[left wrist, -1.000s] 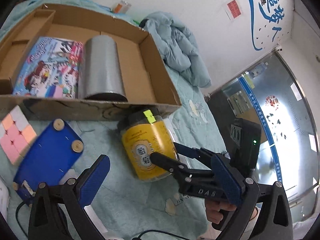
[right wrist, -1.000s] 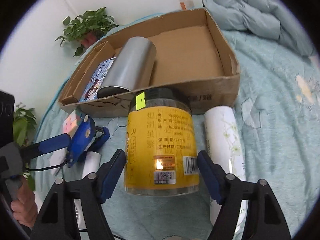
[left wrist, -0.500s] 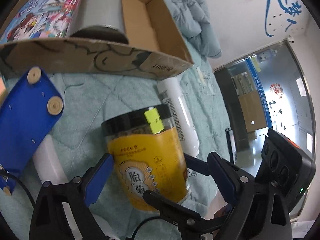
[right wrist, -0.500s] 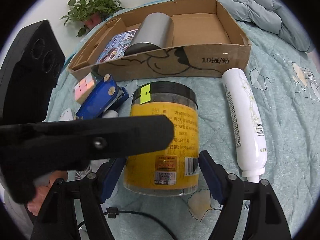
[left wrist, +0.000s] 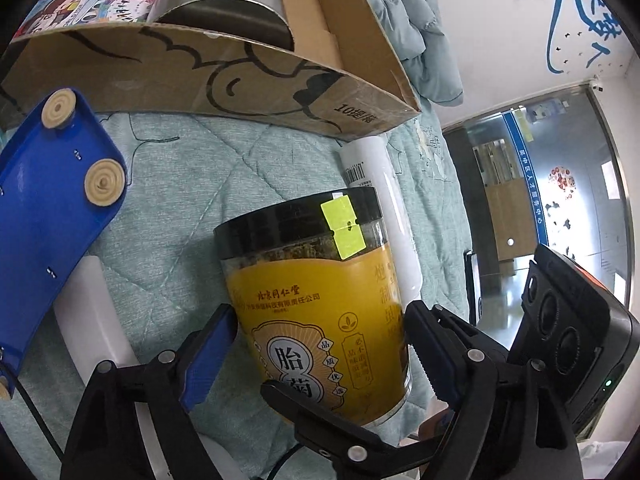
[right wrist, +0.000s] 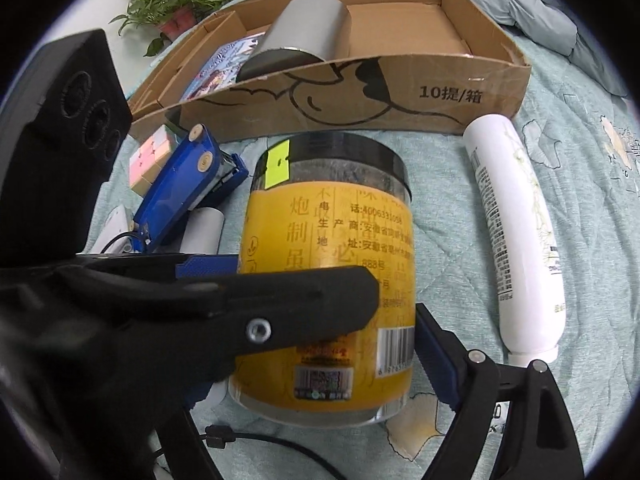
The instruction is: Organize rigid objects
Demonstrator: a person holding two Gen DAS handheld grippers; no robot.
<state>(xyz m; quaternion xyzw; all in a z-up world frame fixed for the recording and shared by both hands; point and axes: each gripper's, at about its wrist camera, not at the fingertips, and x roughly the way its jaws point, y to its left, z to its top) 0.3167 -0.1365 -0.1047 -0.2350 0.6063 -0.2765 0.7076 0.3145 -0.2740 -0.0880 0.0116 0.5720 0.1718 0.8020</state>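
— Where was the jar?

— The yellow jar [left wrist: 320, 312] with the black lid stood upright on the bed's teal quilt [right wrist: 452, 248], just near of the cardboard box [right wrist: 360, 92].

— And the fingers?

— It sat between the fingers of both tools. The left gripper [left wrist: 320, 320] had just been closing, with its blue pads right at the jar's sides; I couldn't tell whether they pressed. The right gripper [right wrist: 316, 344] had just been opening, and its visible pad stood slightly off the jar, not clamping it.

— What lay around it?

— A white bottle [right wrist: 520, 240] lay on its side to the right. A blue device [right wrist: 180, 192] and a pastel cube [right wrist: 148, 160] lay to the left. A silver cylinder [right wrist: 304, 36] rested inside the box.
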